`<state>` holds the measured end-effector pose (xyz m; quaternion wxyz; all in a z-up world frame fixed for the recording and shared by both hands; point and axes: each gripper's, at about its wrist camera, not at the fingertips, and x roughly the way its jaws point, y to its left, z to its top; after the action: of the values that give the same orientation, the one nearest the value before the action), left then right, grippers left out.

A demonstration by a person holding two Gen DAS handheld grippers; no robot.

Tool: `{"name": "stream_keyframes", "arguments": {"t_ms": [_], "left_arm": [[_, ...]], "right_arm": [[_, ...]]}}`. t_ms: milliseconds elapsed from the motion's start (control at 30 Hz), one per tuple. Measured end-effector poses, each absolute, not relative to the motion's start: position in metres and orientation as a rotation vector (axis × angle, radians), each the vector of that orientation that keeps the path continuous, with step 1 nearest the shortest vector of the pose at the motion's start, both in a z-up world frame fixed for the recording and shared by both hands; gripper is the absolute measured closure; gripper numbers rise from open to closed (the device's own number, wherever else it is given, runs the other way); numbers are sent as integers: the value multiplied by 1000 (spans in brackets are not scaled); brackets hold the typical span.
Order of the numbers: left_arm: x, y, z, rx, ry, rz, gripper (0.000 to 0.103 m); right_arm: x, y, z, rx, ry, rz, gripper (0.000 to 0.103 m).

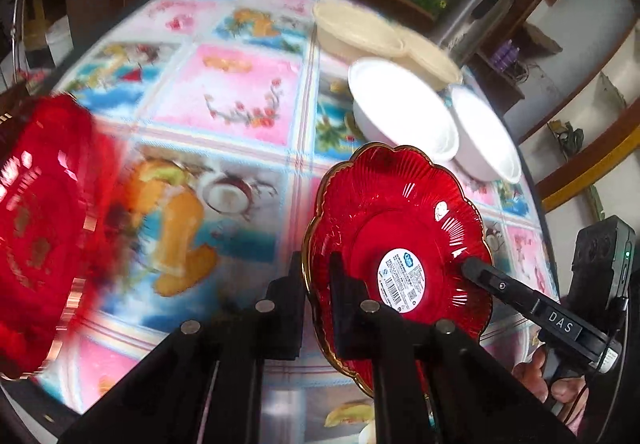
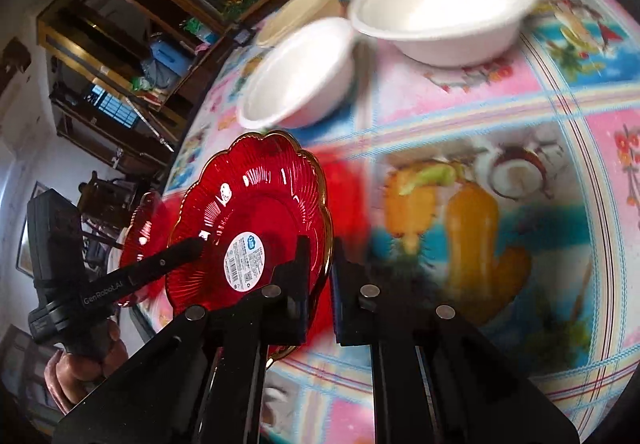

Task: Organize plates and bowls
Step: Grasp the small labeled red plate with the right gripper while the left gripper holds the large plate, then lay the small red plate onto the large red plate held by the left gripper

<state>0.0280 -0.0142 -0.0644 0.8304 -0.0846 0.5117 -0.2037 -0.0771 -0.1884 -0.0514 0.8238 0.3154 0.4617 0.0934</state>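
Observation:
Both grippers hold one red scalloped glass plate with a gold rim and a white label (image 1: 400, 244), tilted above the table. My left gripper (image 1: 316, 308) is shut on its near rim. My right gripper (image 2: 320, 284) is shut on the opposite rim of the same plate (image 2: 256, 219). A second red plate (image 1: 36, 228) lies blurred at the left, also seen behind the held plate in the right wrist view (image 2: 144, 228). Two white bowls (image 1: 404, 103) (image 1: 484, 135) and two beige bowls (image 1: 356, 31) sit at the far right of the table.
A steel thermos (image 1: 472, 11) stands behind the bowls. The round table (image 1: 224, 99) has a colourful fruit-print cloth. Dark wooden shelves and a flower picture line the wall behind. The white bowls (image 2: 444, 7) (image 2: 296, 75) lie just beyond the right gripper.

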Motion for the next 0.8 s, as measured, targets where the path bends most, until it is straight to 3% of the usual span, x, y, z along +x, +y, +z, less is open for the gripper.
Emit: {"name": "stream_keyframes", "arguments": {"t_ms": [400,800], "left_arm": [[23,114,-9,-224,941,-233,94],[36,206,-37,-250,986,-17,91]], "right_arm": [[-14,-73,7,528,953,410,95],[40,62,-13,374,1049,533,94]]}}
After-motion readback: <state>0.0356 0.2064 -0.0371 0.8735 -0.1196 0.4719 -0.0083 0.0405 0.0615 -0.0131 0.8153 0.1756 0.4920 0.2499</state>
